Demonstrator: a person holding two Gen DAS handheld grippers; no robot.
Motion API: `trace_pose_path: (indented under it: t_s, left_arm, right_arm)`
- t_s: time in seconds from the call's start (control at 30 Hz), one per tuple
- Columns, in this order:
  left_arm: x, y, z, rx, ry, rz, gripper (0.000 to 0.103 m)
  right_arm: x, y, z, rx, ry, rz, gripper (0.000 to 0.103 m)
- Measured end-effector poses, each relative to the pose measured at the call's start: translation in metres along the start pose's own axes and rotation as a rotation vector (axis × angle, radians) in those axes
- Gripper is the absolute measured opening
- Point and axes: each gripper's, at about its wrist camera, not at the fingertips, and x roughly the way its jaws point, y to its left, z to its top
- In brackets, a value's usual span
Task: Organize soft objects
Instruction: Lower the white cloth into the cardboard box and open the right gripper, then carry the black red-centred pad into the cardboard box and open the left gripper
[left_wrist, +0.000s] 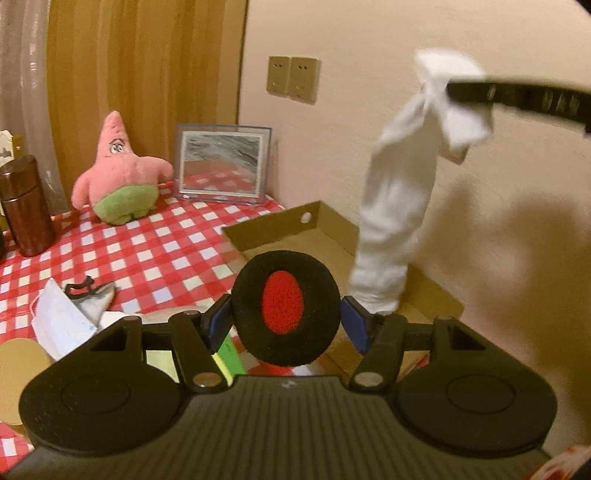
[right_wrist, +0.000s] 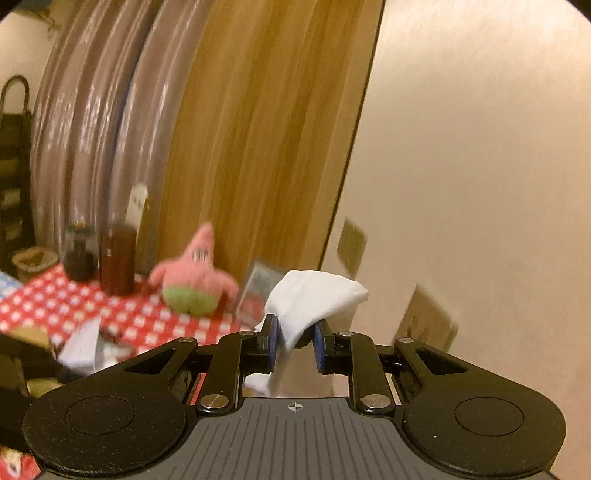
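Note:
My left gripper (left_wrist: 286, 319) is shut on a round black foam ear pad (left_wrist: 285, 312) with a red centre, held up above the table. Behind it lies a shallow cardboard box (left_wrist: 280, 225) against the wall. In the left wrist view a white sock (left_wrist: 399, 206) hangs from the right gripper's black finger (left_wrist: 517, 98) over the box. In the right wrist view my right gripper (right_wrist: 295, 341) is shut on that white sock (right_wrist: 314, 299), which bunches above the blue pads and droops below them. A pink starfish plush (left_wrist: 118, 173) (right_wrist: 194, 275) sits at the back of the table.
The red-and-white checked tablecloth (left_wrist: 147, 254) covers the table. A framed picture (left_wrist: 223, 162) leans on the wall. A brown cylinder container (left_wrist: 24, 206) stands at left. A white face mask (left_wrist: 61, 321) and a dark clip lie near the front. Wall sockets (left_wrist: 293, 79) sit above.

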Motion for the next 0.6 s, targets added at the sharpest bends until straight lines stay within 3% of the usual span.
trace_pose_path:
  t_s: [0.33,0.4,0.47,0.5,0.6]
  left_arm:
    - [0.027,-0.01,-0.004,0.014,0.048,-0.022,0.06]
    - [0.033,-0.011,-0.004,0.016,0.057,-0.028,0.06]
    - [0.041,-0.013,-0.004,0.018,0.067,-0.033,0.06]
    - [0.044,-0.015,-0.005,0.019,0.07,-0.036,0.06]
    - [0.053,-0.018,-0.005,0.017,0.083,-0.044,0.06]
  right_arm:
    - [0.038,-0.022,-0.06,0.084,0.207,0.017,0.024]
    - [0.042,-0.028,-0.07,0.116,0.237,0.026,0.032]
    - [0.049,-0.033,-0.079,0.147,0.27,0.031,0.057]
    - [0.052,-0.034,-0.084,0.156,0.285,0.027,0.063]
    - [0.049,-0.038,-0.095,0.176,0.297,0.025,0.066]
